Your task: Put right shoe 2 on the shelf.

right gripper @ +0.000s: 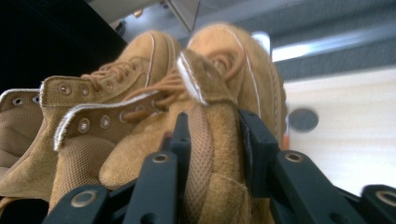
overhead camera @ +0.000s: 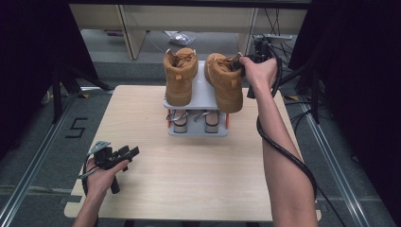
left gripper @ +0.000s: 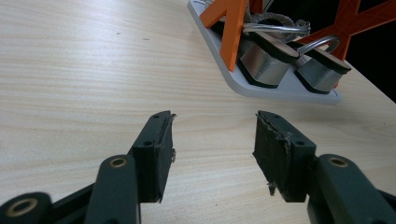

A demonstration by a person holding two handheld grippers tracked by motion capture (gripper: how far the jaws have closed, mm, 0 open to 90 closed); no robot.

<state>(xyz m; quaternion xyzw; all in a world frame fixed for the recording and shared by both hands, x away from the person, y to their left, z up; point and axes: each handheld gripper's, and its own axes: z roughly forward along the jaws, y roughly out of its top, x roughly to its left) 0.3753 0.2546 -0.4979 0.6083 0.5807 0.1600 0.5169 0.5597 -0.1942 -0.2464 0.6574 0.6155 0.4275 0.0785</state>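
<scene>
Two tan suede boots stand on top of a small grey and orange rack (overhead camera: 198, 131) at the table's far middle, the left boot (overhead camera: 180, 75) beside the right boot (overhead camera: 226, 85). My right gripper (overhead camera: 241, 66) is at the right boot's heel collar (right gripper: 212, 121). One jaw is inside the collar and one outside, and they flank it without squeezing. The left boot (right gripper: 116, 79) shows behind it in the right gripper view. My left gripper (overhead camera: 132, 152) rests near the table's front left, open and with nothing between its jaws (left gripper: 212, 135), pointing toward the rack (left gripper: 280, 91).
On the rack's lower shelf sit two silver block-heeled shoes (left gripper: 264, 60) between orange supports (left gripper: 231, 28). The wooden table (overhead camera: 189, 179) spreads in front of the rack. A black cable (overhead camera: 283, 151) trails along the right forearm. Dark stands and shelving surround the table.
</scene>
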